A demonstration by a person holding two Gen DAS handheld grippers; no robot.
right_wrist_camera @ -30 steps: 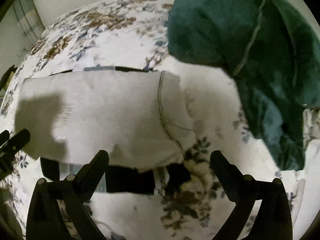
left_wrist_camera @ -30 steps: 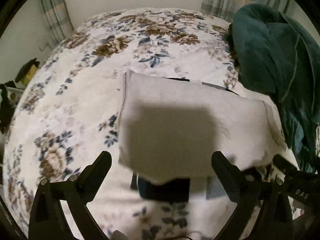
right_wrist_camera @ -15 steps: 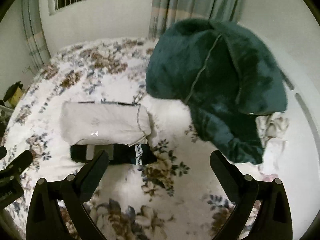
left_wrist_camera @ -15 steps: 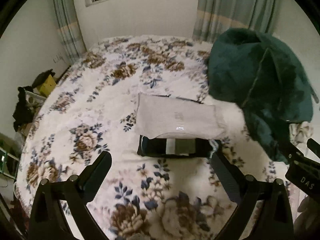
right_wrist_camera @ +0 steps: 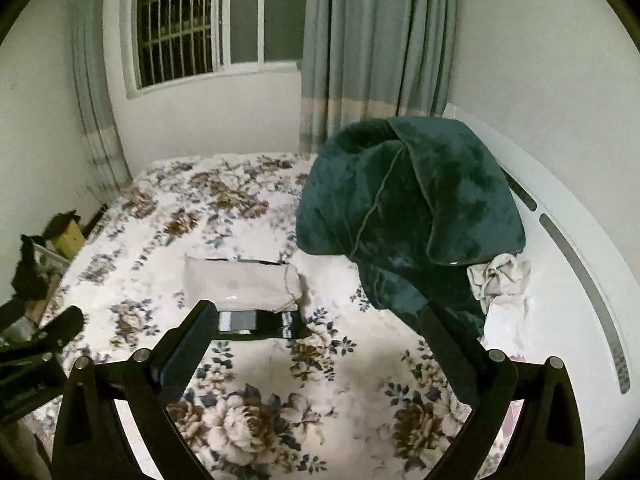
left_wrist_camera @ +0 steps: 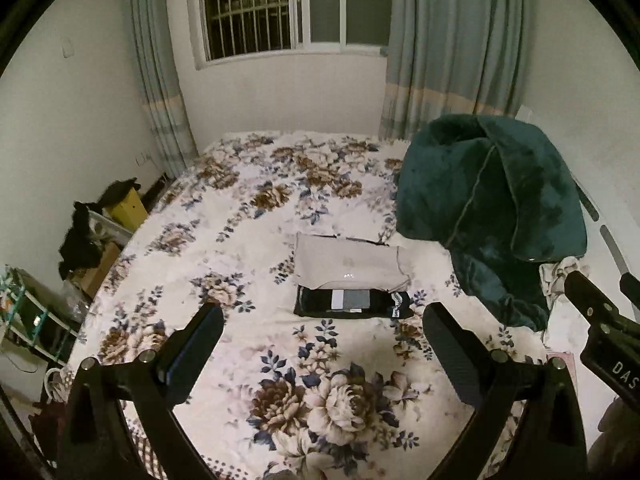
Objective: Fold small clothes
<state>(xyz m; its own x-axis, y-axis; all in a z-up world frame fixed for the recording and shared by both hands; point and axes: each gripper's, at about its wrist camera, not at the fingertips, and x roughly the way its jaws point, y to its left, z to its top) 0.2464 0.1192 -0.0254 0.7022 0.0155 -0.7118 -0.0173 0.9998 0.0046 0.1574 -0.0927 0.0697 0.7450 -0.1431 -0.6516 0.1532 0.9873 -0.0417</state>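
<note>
A folded beige garment [left_wrist_camera: 346, 262] lies flat in the middle of the floral bed, on top of a folded black garment with white and grey stripes [left_wrist_camera: 352, 304]. Both show in the right wrist view, beige [right_wrist_camera: 240, 286] over black [right_wrist_camera: 264, 322]. My left gripper [left_wrist_camera: 322, 346] is open and empty, held well back from the stack and above the bed. My right gripper [right_wrist_camera: 316, 342] is open and empty, also pulled back. A crumpled white cloth [right_wrist_camera: 500, 276] lies at the bed's right side by the green blanket.
A large dark green blanket [left_wrist_camera: 488, 208] is heaped on the right of the bed [left_wrist_camera: 240, 220]. A white headboard [right_wrist_camera: 568, 240] runs along the right. Boxes and dark clothes [left_wrist_camera: 92, 236] sit on the floor at the left. A window and curtains stand behind.
Both grippers have pulled back and up from the folded stack. The stack went from filling the views to small at mid-bed. The beige garment lies released on the black one.
</note>
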